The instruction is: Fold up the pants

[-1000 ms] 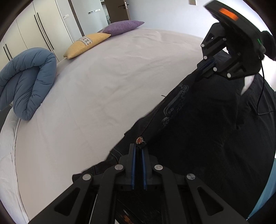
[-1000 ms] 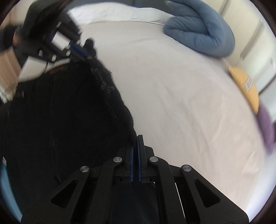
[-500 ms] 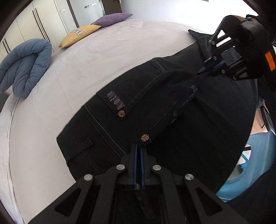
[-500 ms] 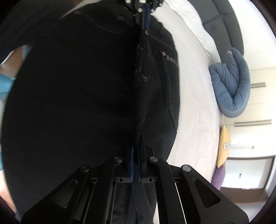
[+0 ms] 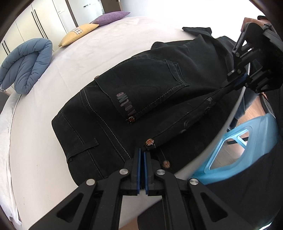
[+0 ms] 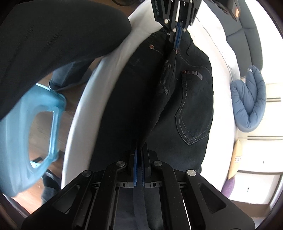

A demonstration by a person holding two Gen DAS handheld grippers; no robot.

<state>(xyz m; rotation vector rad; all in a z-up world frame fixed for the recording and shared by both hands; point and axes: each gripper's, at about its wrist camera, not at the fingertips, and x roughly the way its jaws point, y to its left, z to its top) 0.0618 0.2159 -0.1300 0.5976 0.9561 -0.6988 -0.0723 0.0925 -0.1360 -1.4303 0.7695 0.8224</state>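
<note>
- Left gripper (image 5: 142, 152) angled steeply down at the near edge of the bed, blue pads pressed together on the waistband of the black pants (image 5: 141, 92), right beside a copper rivet.
- Seen from the right wrist view, left gripper (image 6: 177, 46) coming in from the top, pinching the far end of the same raised fold.
- Right gripper (image 6: 139, 150) also tilted steeply down, pads clamped on the dark fabric edge; from the left wrist view, right gripper (image 5: 230, 86) at the far right, nipping the other end of that fold.
- Fabric pulled into a taut ridge between the two claws.
- Pants spread across the bed (image 5: 44, 141), back pocket with pale stitching and grey lettering facing up, one side hanging toward the bed edge.
- Dark sleeve (image 6: 53, 35) filling the upper left of the right wrist view.
- Bed covered by a pale, smooth sheet with few wrinkles.
- Rolled blue duvet (image 5: 26, 65) at the far left of the bed, well apart from the pants.
- Yellow cushion (image 5: 79, 33) and purple cushion (image 5: 111, 16) further back, side by side near the head end.
- White wardrobe doors (image 5: 44, 19) with dark handles behind the cushions.
- Translucent blue plastic stool (image 5: 235, 146) on the wooden floor (image 6: 40, 109) just beside the bed, at the right in the left wrist view.
- Dark padded headboard (image 6: 247, 31) visible past the bed in the right wrist view.
</note>
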